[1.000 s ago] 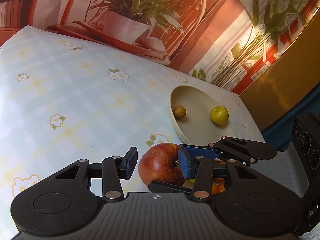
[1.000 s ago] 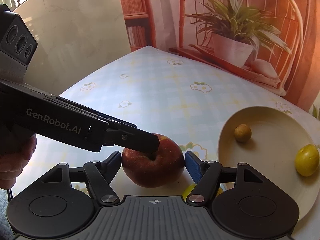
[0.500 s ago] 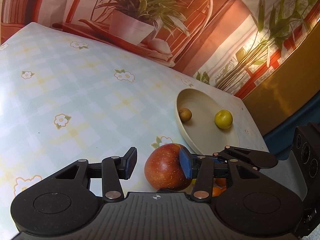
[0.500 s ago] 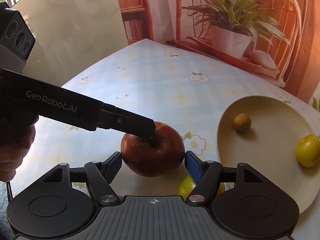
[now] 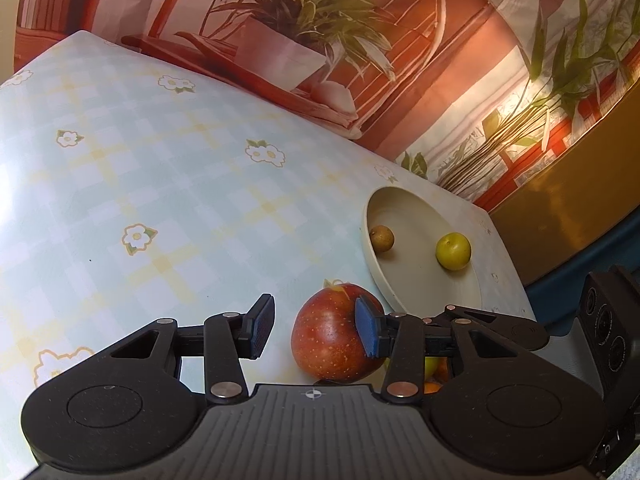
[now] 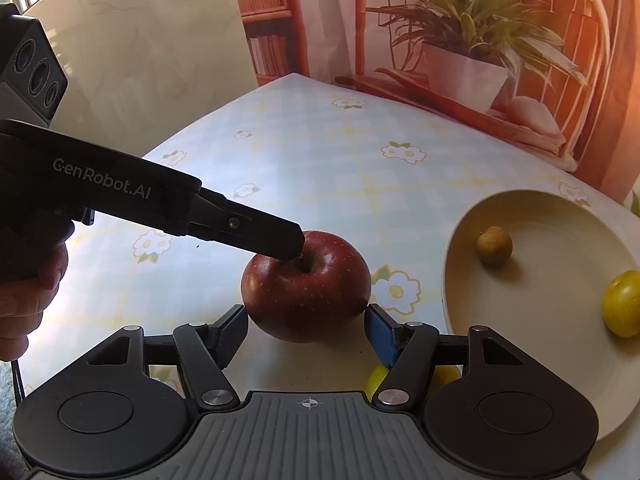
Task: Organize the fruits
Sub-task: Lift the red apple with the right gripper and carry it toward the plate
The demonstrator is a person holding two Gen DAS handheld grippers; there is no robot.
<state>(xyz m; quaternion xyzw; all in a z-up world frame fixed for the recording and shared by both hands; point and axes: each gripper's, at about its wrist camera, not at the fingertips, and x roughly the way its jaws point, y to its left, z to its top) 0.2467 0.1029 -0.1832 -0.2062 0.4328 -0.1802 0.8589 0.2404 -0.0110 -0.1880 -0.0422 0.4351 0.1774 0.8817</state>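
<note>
A red apple (image 5: 334, 336) (image 6: 306, 286) rests on the flowered tablecloth near a cream plate (image 5: 404, 280) (image 6: 560, 292). The plate holds a small brown fruit (image 5: 382, 238) (image 6: 494, 245) and a yellow-green fruit (image 5: 453, 251) (image 6: 622, 303). My left gripper (image 5: 316, 330) is open, its right pad against the apple's right side and its left pad apart from it. My right gripper (image 6: 306, 330) is open with the apple just ahead between its fingers. In the right wrist view the left gripper's finger (image 6: 256, 232) lies over the apple's top.
A yellow fruit (image 6: 444, 376) lies on the table under the right gripper's right finger, and it shows with an orange fruit (image 5: 438, 376) in the left wrist view. A picture backdrop of potted plants stands behind the table (image 5: 160, 184). The table's edge runs right of the plate.
Both grippers have drawn back a little, so the apple sits farther ahead in the right view. The apple has stayed on the cloth and both grippers stay open.
</note>
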